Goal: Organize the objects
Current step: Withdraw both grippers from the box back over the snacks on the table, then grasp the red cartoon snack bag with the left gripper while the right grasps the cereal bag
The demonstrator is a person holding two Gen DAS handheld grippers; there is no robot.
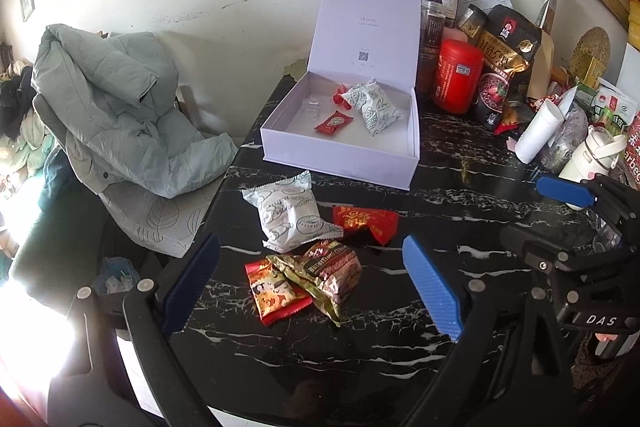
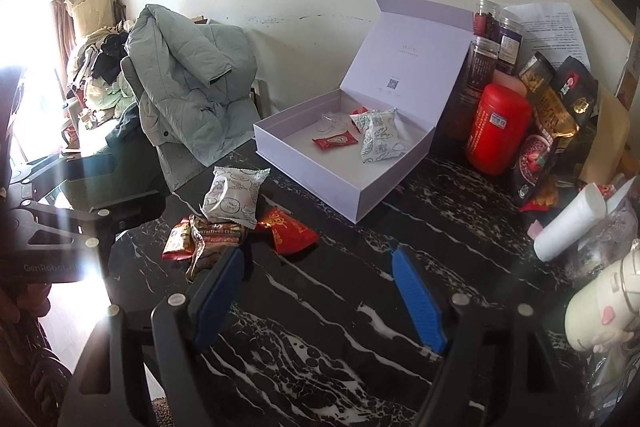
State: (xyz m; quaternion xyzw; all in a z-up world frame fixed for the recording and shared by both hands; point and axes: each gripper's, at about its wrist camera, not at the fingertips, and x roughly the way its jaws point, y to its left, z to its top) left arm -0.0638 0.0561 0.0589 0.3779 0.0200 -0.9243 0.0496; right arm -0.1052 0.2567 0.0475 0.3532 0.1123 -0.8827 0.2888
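black marble table (image 1: 400, 367), filling the lower and centre frame in both views; all task items rest on it. jacket (image 1: 120, 99), upper left, draped over a chair beside the table and apart from the work.

white box (image 1: 340, 163), upper centre, lid standing open at the rear. it already holds a white packet (image 1: 374, 105) and a small red packet (image 1: 333, 123), with a red wrapper partly hidden behind the white one. clutter of jars, a red canister (image 1: 458, 75) and bags stands just right of the box, at upper right.

loose snacks, centre frame, near the box's front wall but not touching it: a second white packet (image 1: 290, 217), a red pouch (image 1: 366, 221) just right of it, a brown bar (image 1: 332, 271) below, and an orange packet (image 1: 274, 293) at lower left of the pile, overlapping the bar.

left gripper (image 1: 312, 283), lower frame, fingers spread wide and empty, framing the brown bar and orange packet without touching them. right gripper (image 2: 320, 287), lower centre of its own view, also released and empty, over bare table with the pile at its upper left.

step judged in hand: approach to the pile for another pick, the box being partly filled. next move probably calls for lowering the left fingers astride one packet only, closing gently on the crinkly wrap, then carrying it over the front wall into the box.
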